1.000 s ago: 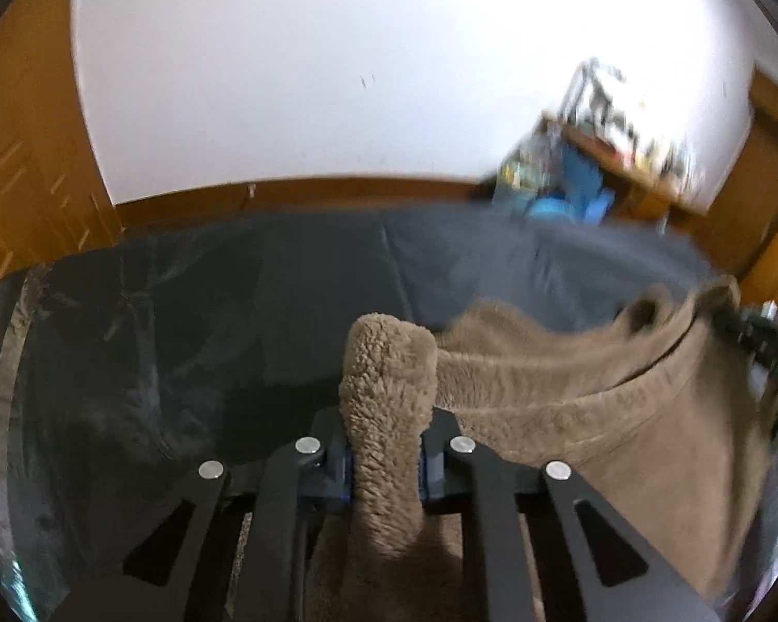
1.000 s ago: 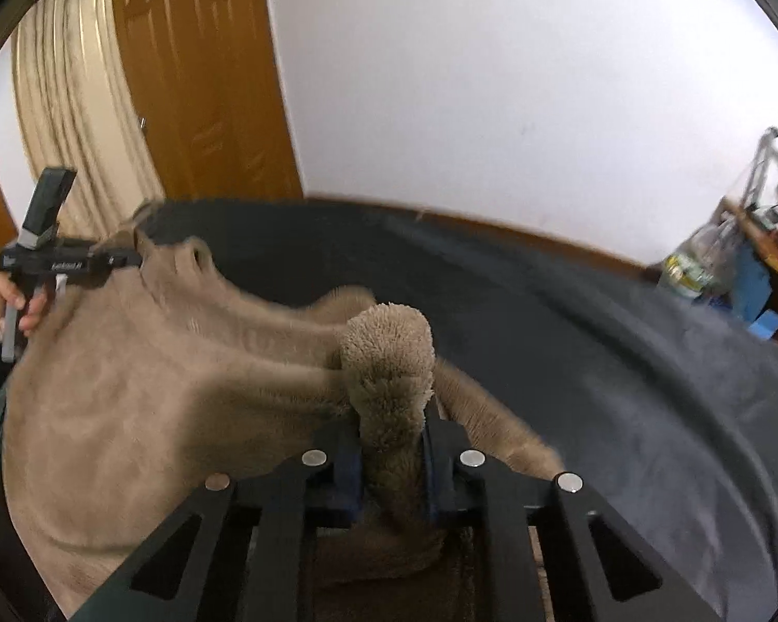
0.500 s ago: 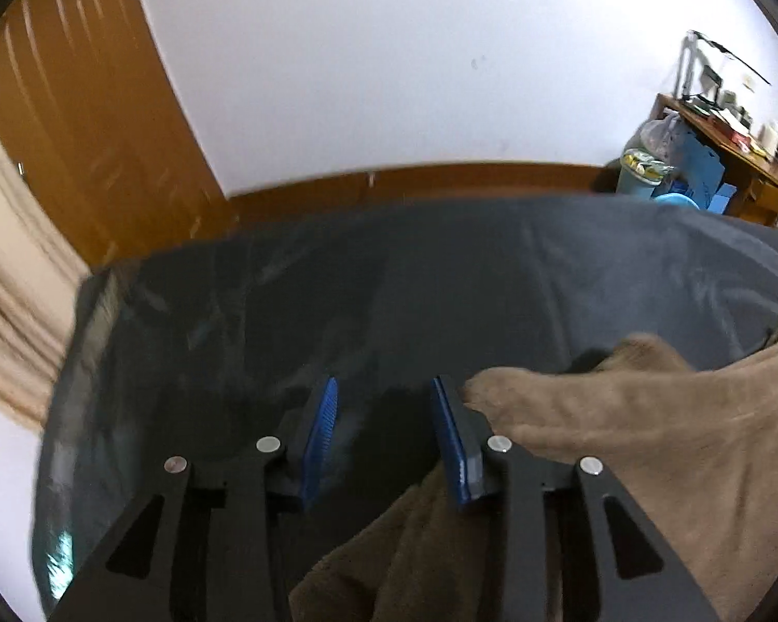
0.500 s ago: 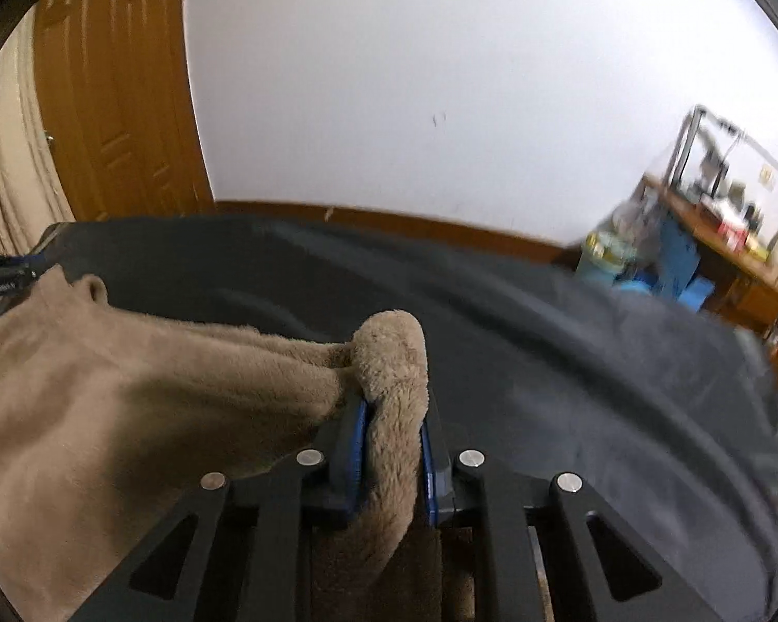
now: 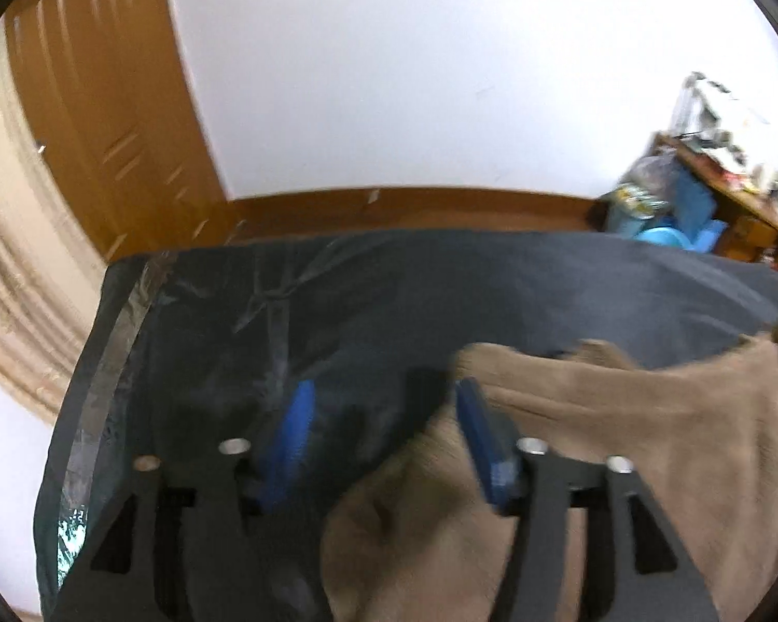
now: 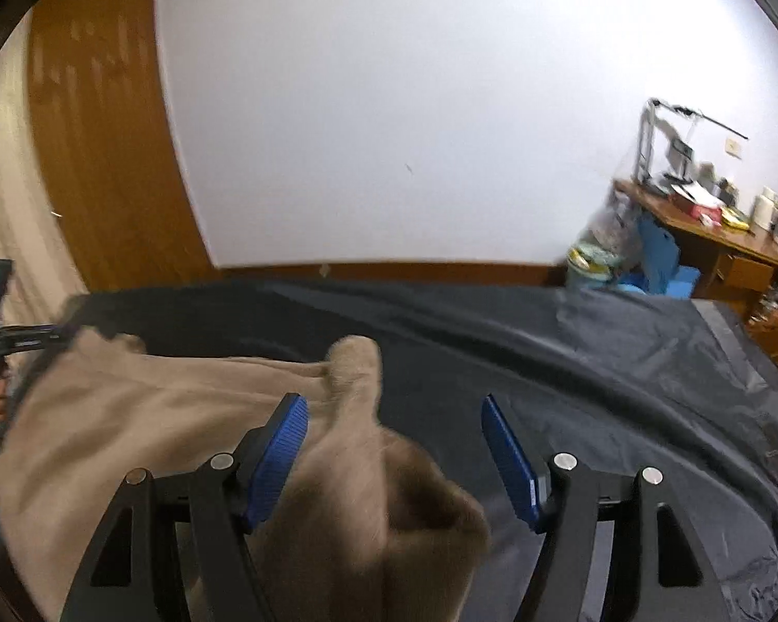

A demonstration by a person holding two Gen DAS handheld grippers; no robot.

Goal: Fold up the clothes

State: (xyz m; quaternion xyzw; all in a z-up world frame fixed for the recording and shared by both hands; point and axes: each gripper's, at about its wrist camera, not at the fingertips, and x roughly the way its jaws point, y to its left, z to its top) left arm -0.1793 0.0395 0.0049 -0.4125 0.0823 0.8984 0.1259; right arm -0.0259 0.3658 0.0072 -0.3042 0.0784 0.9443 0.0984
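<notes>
Both tongs, left and right, opening, have released the fleece.

You are in a home bedroom — a bed under a dark sheet, a wooden door, beige curtains, and a cluttered wooden desk against a white wall.

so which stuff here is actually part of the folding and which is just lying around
Part of the job:
- brown fleece garment
- left gripper, jaws opening
- right gripper, jaws opening
- dark sheet

Just lying about:
- cluttered desk
- curtain
- wooden door
</notes>
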